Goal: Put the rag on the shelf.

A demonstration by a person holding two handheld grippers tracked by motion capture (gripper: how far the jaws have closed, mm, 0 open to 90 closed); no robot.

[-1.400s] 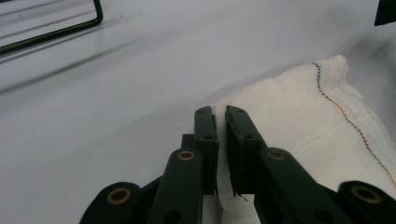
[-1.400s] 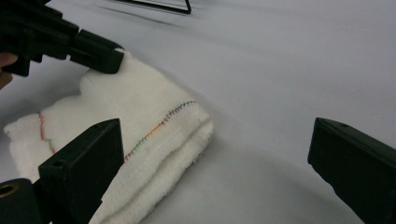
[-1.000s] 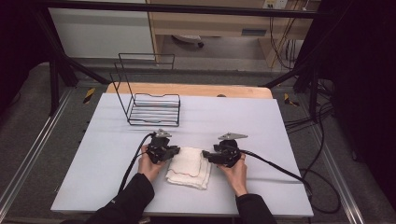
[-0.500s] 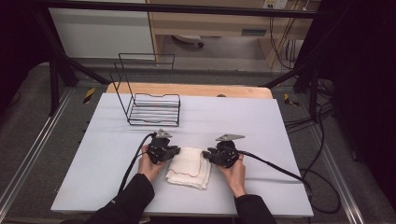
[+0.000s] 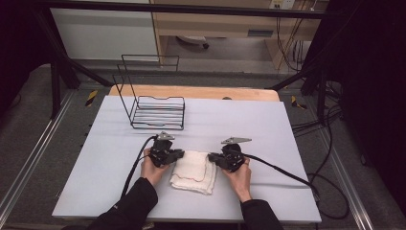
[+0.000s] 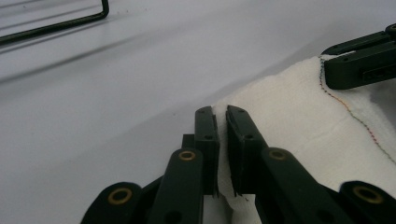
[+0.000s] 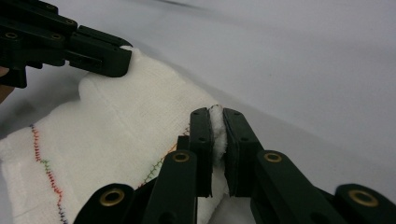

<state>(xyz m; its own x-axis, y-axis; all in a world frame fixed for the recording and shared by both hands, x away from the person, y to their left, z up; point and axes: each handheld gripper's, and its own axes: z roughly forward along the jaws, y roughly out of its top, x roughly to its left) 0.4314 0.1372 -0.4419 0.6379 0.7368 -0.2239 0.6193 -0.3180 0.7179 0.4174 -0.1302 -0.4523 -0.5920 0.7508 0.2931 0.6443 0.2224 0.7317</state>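
A folded white cloth point(image 5: 194, 171) with coloured stitching along its hem lies on the grey table near its front edge. My left gripper point(image 5: 181, 154) is shut on the cloth's far left corner; in the left gripper view the cloth point(image 6: 299, 121) runs between the two jaws of my left gripper point(image 6: 222, 112). My right gripper point(image 5: 210, 158) is shut on the far right corner, and in the right gripper view a fold of the cloth point(image 7: 116, 126) is pinched in my right gripper point(image 7: 215, 114). The other gripper point(image 7: 100, 53) holds the opposite corner.
A black wire rack point(image 5: 155, 103) stands at the back left of the table point(image 5: 253, 124). Cables trail from both grippers, the right one point(image 5: 287, 175) across the table towards its right edge. A wooden board point(image 5: 191, 92) lies along the far edge.
The right gripper has shifted slightly to the left, towards the cloth. The left gripper and the cloth have barely moved.
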